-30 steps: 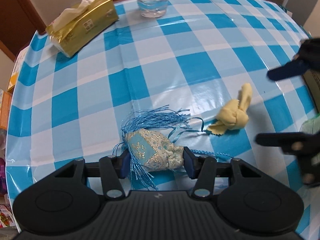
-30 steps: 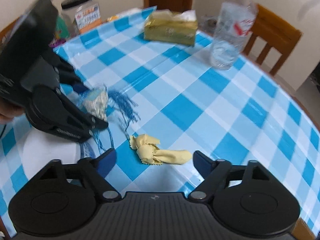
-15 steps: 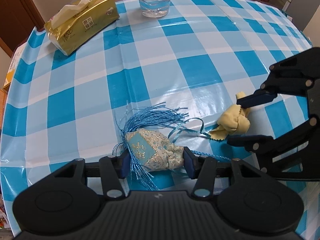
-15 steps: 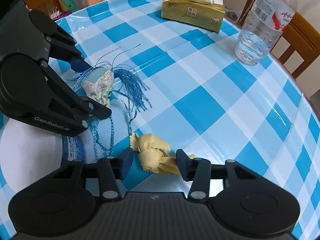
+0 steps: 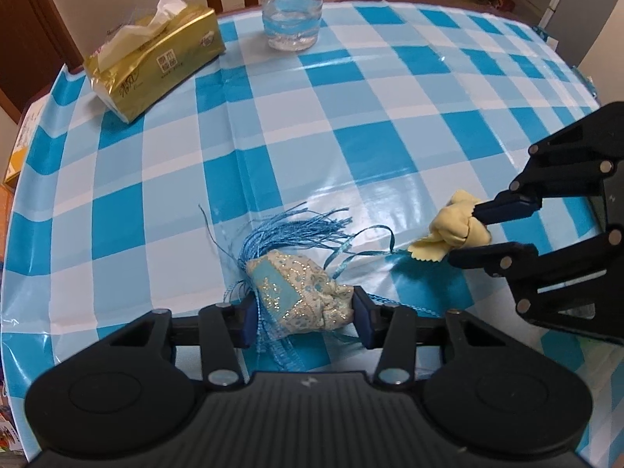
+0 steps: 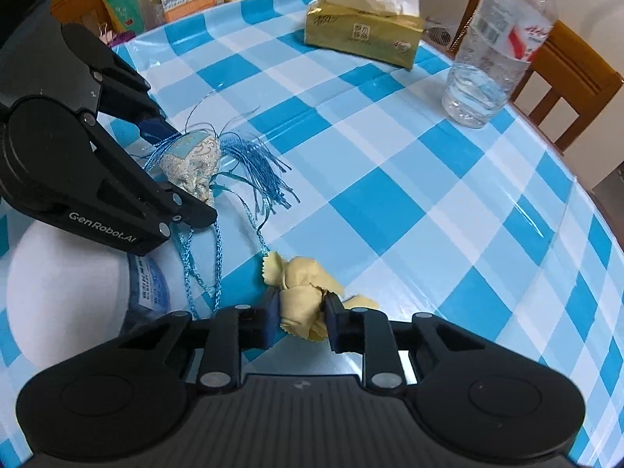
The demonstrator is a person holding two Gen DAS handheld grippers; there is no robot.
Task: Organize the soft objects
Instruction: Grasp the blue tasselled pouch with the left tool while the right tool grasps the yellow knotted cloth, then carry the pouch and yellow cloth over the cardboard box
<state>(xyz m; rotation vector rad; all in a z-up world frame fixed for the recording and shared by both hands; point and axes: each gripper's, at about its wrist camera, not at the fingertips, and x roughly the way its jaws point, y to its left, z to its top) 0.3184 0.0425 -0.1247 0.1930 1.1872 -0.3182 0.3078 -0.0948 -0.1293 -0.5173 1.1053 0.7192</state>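
Your blue-and-white checked tablecloth (image 5: pixel 390 124) fills the scene, with a clear water bottle (image 5: pixel 292 11) and a gold tissue pack (image 5: pixel 156 58) at its far side. Near you, your left gripper (image 5: pixel 304 308) has just tightened and grasps the blue tasselled pouch (image 5: pixel 300 296), which rests on the cloth. To its right, your right gripper (image 6: pixel 300 318) has just closed and pinches the knotted yellow cloth (image 6: pixel 302 292), near the pouch's trailing cords.

Even indoor light, strong fisheye bend

Soft glare streaks the tablecloth (image 5: pixel 351 179) mid-table; shadows are faint. Edges curve and darken at the corners. The bottle (image 6: pixel 495 50) near the rim looks slightly soft.
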